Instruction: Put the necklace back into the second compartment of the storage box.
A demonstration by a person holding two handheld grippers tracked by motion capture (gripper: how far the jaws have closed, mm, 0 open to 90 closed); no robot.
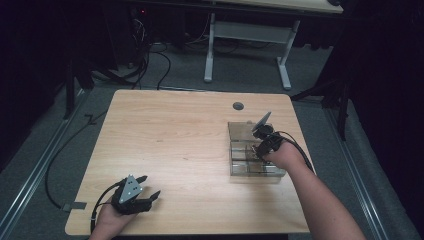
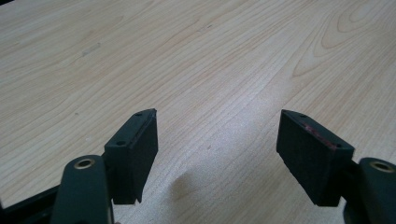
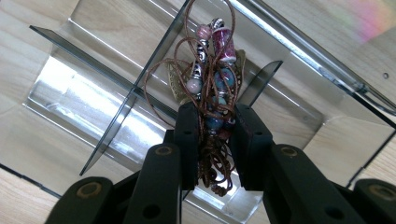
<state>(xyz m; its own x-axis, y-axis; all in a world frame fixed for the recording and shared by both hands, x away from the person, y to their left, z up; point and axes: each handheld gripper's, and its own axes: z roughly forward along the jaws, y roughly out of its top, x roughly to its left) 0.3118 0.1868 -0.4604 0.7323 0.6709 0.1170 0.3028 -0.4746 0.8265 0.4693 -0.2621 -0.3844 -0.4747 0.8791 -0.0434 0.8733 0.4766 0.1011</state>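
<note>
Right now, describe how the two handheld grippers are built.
Both are black. The left gripper carries a grey three-cornered plate with small dots; its fingers are flat rectangular pads with screw holes, on links with brass-ringed pivots. The right gripper matches. A black cable trails from each.

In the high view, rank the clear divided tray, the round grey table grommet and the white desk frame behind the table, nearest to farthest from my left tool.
1. Clear divided tray, right side of the table.
2. Round grey grommet, near the far edge.
3. White desk frame, on the floor beyond the table.
All measured from the left tool.
</note>
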